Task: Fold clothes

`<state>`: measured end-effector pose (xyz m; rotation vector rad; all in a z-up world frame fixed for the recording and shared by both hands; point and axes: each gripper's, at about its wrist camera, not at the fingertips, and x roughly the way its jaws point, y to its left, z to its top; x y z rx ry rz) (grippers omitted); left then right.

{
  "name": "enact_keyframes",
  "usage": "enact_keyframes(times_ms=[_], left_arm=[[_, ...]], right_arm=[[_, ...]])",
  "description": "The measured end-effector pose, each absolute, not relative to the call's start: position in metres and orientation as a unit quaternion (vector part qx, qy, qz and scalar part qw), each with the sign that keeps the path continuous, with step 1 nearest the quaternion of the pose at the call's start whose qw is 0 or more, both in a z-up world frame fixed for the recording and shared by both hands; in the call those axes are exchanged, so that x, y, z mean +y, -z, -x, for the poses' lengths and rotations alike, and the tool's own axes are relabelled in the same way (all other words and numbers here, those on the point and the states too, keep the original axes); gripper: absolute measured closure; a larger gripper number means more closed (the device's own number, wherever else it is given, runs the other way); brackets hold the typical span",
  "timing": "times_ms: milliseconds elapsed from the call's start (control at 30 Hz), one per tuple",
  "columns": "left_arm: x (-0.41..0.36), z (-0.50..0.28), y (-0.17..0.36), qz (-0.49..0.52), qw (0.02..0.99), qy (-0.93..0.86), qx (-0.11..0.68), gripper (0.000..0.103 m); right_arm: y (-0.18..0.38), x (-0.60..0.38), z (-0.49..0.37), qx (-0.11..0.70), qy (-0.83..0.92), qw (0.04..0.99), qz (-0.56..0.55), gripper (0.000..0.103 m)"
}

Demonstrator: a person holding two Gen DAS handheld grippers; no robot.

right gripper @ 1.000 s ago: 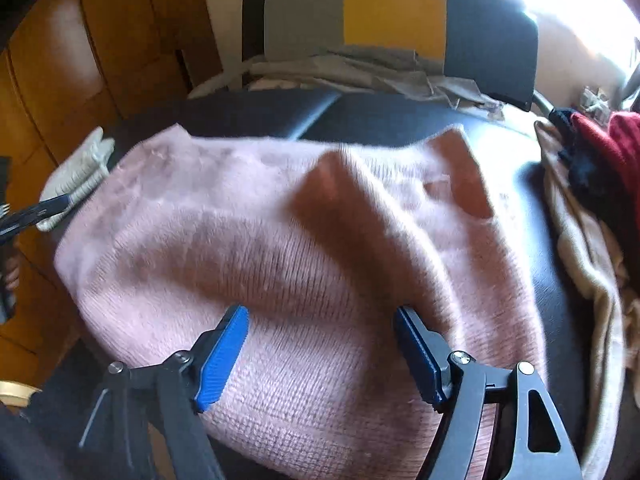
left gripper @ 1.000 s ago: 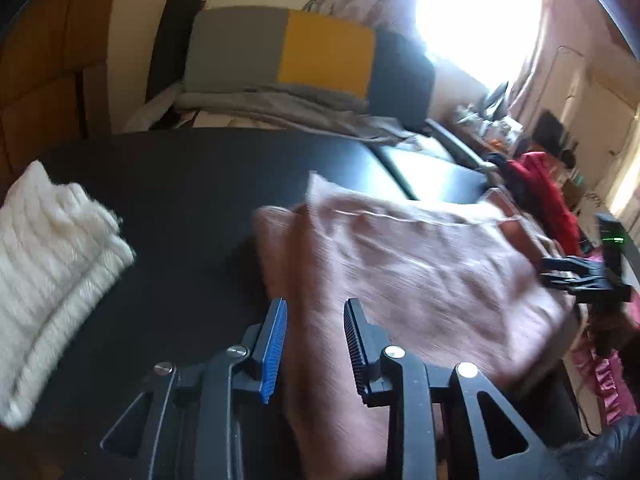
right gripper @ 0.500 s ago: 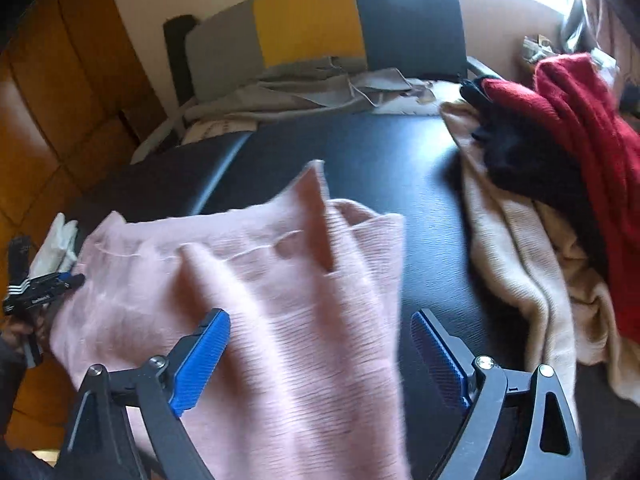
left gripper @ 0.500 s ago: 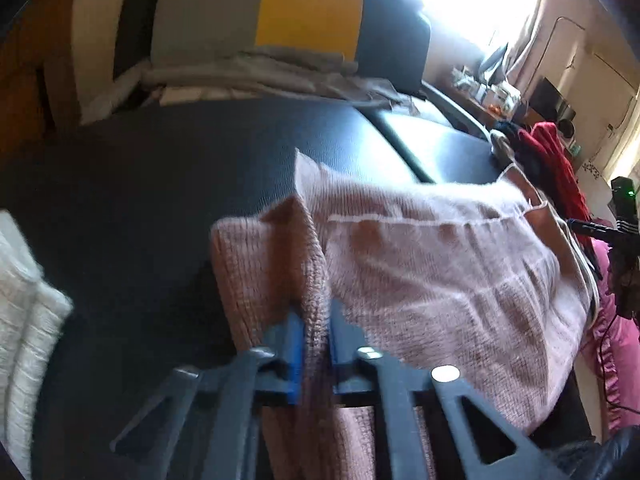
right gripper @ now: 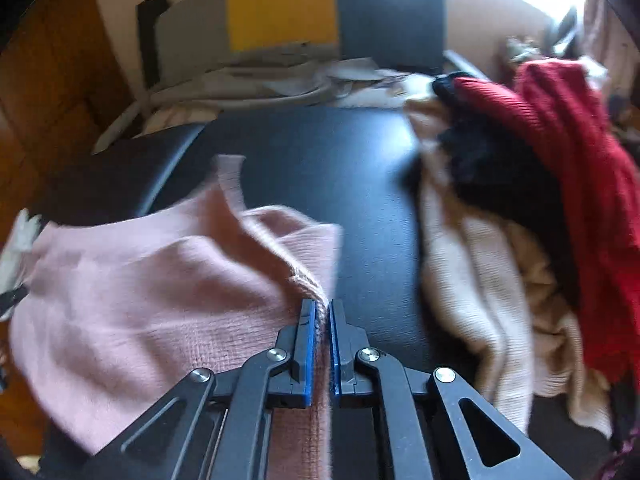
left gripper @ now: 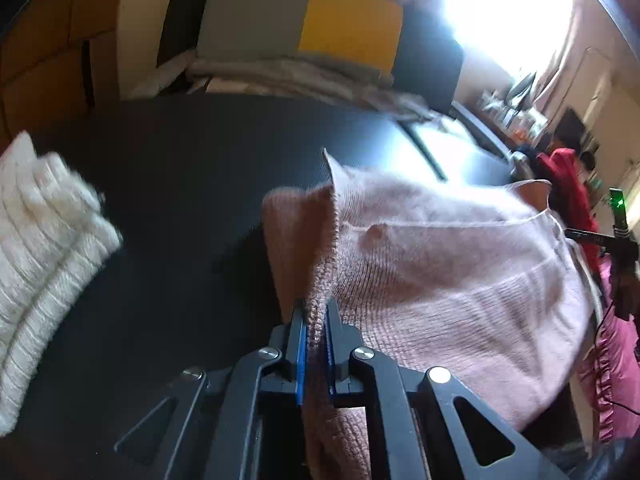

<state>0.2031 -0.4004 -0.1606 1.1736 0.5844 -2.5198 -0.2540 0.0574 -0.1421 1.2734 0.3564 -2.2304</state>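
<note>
Nearest us, our left hand-held gripper (left gripper: 315, 320) is pinched on a raised fold at the left edge of the pink sweater (left gripper: 440, 272), and our right hand-held gripper (right gripper: 323, 316) is clamped on its right edge, the knit spread between them across the black table (left gripper: 180, 208). A folded white knit (left gripper: 44, 240) lies on the table to the left, a heap of red, black and cream clothes (right gripper: 520, 200) crowds the right side, and farther back stands a grey, yellow and dark chair (left gripper: 320, 28); we can read no writing anywhere.
</note>
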Motion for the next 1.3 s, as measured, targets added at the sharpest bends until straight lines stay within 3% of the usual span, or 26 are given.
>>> enact_keyframes(times_ms=[233, 400, 467, 533, 667, 767, 900, 1033, 1200, 1300], left_arm=[[-0.398, -0.202, 0.141, -0.390, 0.177, 0.886, 0.179, 0.088], [-0.390, -0.214, 0.116, -0.352, 0.211, 0.898, 0.161, 0.087], [-0.378, -0.218, 0.108, -0.324, 0.203, 0.910, 0.161, 0.082], [-0.362, -0.216, 0.109, -0.318, 0.172, 0.918, 0.165, 0.082], [-0.330, -0.202, 0.151, -0.398, 0.170, 0.893, 0.122, 0.081], [-0.318, -0.221, 0.176, -0.394, 0.184, 0.890, 0.136, 0.081], [-0.318, -0.235, 0.177, -0.382, 0.183, 0.889, 0.175, 0.081], [-0.313, -0.232, 0.175, -0.386, 0.195, 0.887, 0.162, 0.081], [-0.316, -0.219, 0.167, -0.401, 0.199, 0.882, 0.145, 0.079], [-0.318, -0.214, 0.158, -0.403, 0.198, 0.882, 0.142, 0.075]], right_arm=[[0.144, 0.055, 0.244, 0.127, 0.841, 0.275, -0.449, 0.098], [0.109, 0.045, 0.216, 0.130, 0.857, 0.315, -0.387, 0.060], [0.107, 0.028, 0.199, 0.150, 0.845, 0.343, -0.381, 0.053], [0.114, 0.015, 0.187, 0.174, 0.834, 0.354, -0.386, 0.051], [0.155, 0.010, 0.176, 0.196, 0.809, 0.333, -0.444, 0.046], [0.171, 0.041, 0.163, 0.128, 0.819, 0.321, -0.458, 0.044], [0.173, 0.070, 0.132, 0.107, 0.829, 0.316, -0.448, 0.044], [0.175, 0.082, 0.119, 0.098, 0.841, 0.312, -0.430, 0.043], [0.175, 0.070, 0.119, 0.109, 0.844, 0.305, -0.427, 0.029], [0.173, 0.059, 0.123, 0.124, 0.845, 0.301, -0.425, 0.028]])
